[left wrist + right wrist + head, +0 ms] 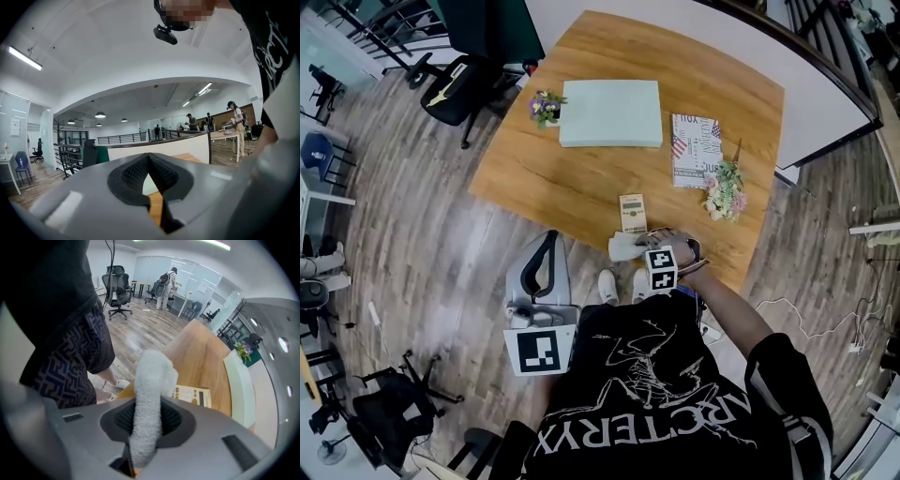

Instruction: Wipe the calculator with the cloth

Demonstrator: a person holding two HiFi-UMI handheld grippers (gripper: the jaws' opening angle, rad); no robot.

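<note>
Wood-grain tabletop (581, 183) fills the middle of the head view. The calculator (632, 213) lies flat on it, near the edge closest to the person. It is a pale, narrow unit with its long side pointing away from that edge.

The right tool (639, 247) reaches in from the person's side. Its jaws are clamped on the cloth (147, 408), a white, towel-like roll that sticks out past the pads. In the right gripper view the free end of the cloth hangs just before the near end of the calculator. Whether it touches the calculator cannot be told.

The left tool (148, 161) is held off the tabletop, over the wooden floor (441, 244) to the person's left. Its jaws are together at the tips with nothing between them. Only a sliver of tabletop shows through the gap lower down.

Farther back on the tabletop lies a flat pale green box (609, 112), with a small pot of purple flowers (546, 106) just beside its left end. To its right lies a patterned booklet (695, 150). A bunch of pink and cream flowers (725, 190) sits near the booklet's lower right corner, well apart from the calculator. A black office chair (455, 89) stands on the floor beyond the tabletop's left corner.
</note>
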